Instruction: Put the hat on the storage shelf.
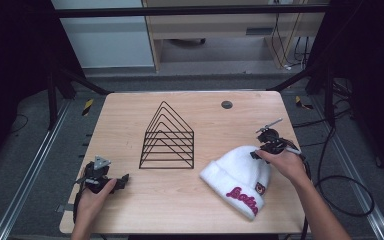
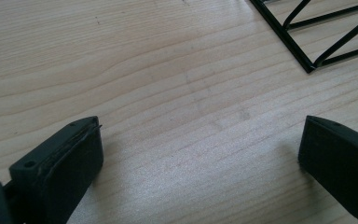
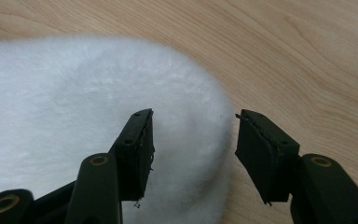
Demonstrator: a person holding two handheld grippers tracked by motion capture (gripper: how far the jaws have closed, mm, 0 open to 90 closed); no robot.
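A white fuzzy beanie [image 1: 237,176] with pink lettering on its cuff lies flat on the right half of the wooden table [image 1: 180,200]. My right gripper [image 1: 256,153] hangs open at the hat's top right edge. In the right gripper view its jaws straddle the rounded edge of the beanie [image 3: 74,102], the right gripper [image 3: 193,135] holding nothing. A black wire rack [image 1: 167,140] of nested triangles stands at the table's middle. My left gripper [image 1: 125,180] rests open low over bare wood at the front left; the left gripper [image 2: 200,140] has the wire rack's corner [image 2: 307,65] ahead of it.
A small dark round disc [image 1: 226,104] sits near the table's far edge. Black cables [image 1: 340,185] loop off the right side of the table. Metal frame rails [image 1: 35,165] run along both sides, and bare wood lies between the rack and the front edge.
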